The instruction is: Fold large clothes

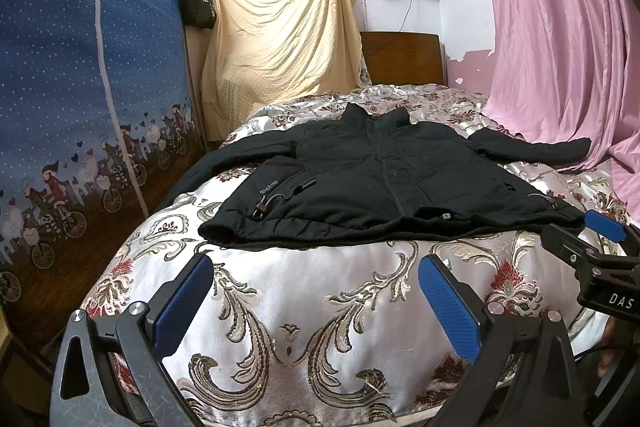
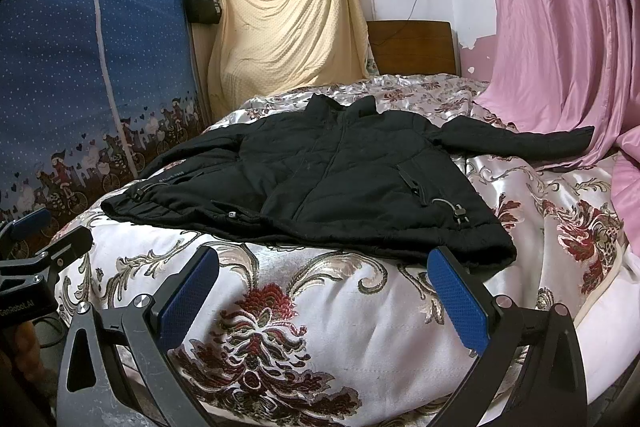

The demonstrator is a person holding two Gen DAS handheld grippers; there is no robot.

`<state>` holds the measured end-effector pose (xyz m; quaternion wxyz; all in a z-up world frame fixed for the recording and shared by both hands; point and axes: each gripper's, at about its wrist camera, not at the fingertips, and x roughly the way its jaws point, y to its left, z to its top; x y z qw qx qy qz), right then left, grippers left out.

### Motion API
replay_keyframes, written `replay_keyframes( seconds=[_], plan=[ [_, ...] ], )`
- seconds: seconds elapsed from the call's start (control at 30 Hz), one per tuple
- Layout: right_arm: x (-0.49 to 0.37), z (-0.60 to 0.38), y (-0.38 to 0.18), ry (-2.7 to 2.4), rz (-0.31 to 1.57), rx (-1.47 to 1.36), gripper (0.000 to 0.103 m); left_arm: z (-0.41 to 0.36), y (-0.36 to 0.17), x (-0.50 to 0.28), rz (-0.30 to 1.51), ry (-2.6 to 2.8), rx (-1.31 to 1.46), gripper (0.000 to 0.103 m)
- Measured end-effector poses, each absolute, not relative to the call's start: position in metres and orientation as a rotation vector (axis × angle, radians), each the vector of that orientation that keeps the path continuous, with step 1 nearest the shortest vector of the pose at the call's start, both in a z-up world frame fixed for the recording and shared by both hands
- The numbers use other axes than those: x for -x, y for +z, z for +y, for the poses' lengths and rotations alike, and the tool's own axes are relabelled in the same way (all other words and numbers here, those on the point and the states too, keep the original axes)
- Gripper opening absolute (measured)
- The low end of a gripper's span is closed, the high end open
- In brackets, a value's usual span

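While both the left hand-held gripper (image 1: pixel 316 303) and right hand-held gripper (image 2: pixel 324 299) hover spread apart and empty, the black jacket (image 1: pixel 380 179) lies flat, seemingly zipped, on the bed (image 1: pixel 320 327); folding hasn't begun, so next comes seizing a sleeve.

black jacket (image 1: pixel 376 179) flat, zipped, sleeves spread on floral bedspread (image 1: pixel 320 307) | left gripper (image 1: pixel 316 303) wide apart, empty, short of hem | right gripper (image 1: pixel 600 243) beside right hem corner

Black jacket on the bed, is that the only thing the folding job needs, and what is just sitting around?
For the job:
black jacket, spread flat, zipped
left gripper, open
right gripper, open

Just around:
floral bedspread
pink curtain
blue wardrobe cover
yellow blanket
black bag
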<state>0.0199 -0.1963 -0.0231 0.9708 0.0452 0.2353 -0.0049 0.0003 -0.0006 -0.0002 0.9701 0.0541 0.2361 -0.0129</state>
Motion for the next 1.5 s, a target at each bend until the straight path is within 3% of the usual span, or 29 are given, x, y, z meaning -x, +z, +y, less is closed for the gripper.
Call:
replay_keyframes(
  seconds=[0.87, 1.5],
  plan=[
    [-0.019, -0.201, -0.032, -0.011, 0.483, -0.092, 0.102, 0.0, 0.0, 0.0, 0.479, -0.026, -0.109, 0.103],
    [-0.03, -0.198, -0.04, -0.035, 0.584, -0.081, 0.102, -0.003, -0.014, -0.019, 0.591, -0.056, -0.126, 0.103]
  ],
)
